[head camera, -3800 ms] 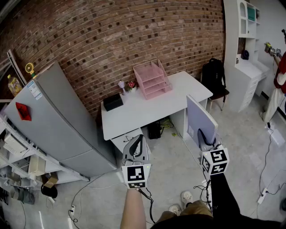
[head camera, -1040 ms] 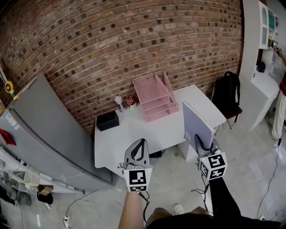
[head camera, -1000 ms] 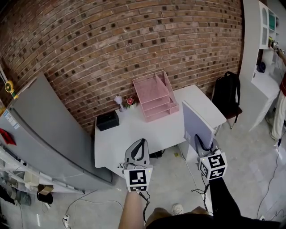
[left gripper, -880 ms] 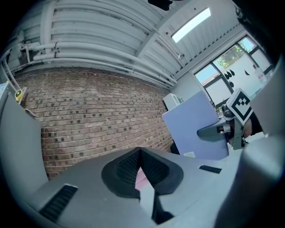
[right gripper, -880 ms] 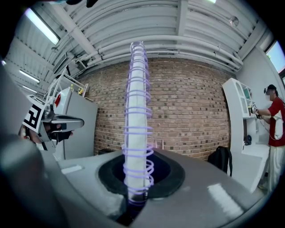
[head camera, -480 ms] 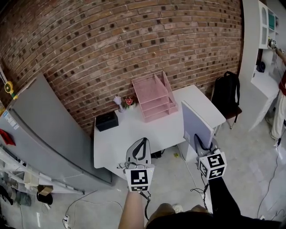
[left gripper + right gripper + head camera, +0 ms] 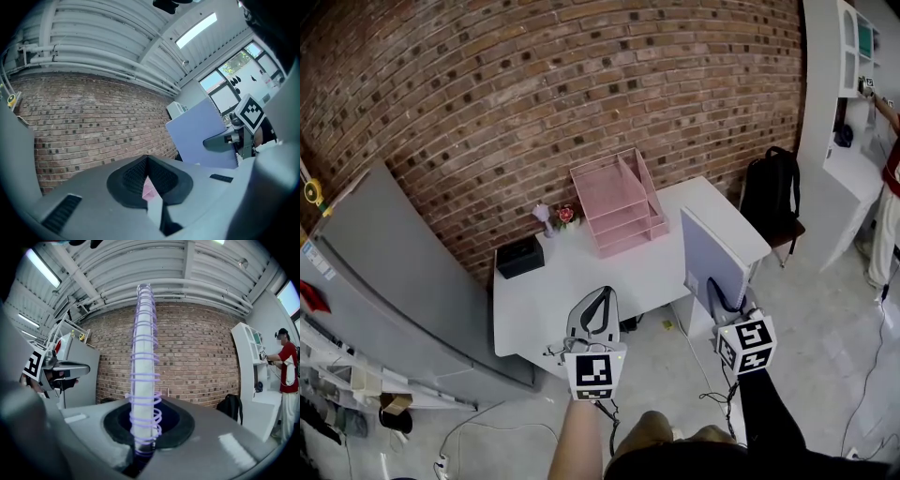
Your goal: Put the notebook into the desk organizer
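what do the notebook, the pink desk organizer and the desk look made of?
notebook: matte lavender cover, plastic or coated card, since it stands flat and stiff; translucent purple coil, likely plastic, round white paper pages.
desk organizer: thin pale-pink panels, possibly fine mesh; metal or plastic, can't tell.
desk: smooth matte white top, probably laminated board.

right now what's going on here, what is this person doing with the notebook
A person stands facing a white desk by a brick wall, with a gripper in each hand. The right gripper has its jaws clamped on a purple spiral notebook, held upright on edge. The left gripper is shut and holds nothing. The pink desk organizer stands at the back of the desk, and the notebook is not yet in it.
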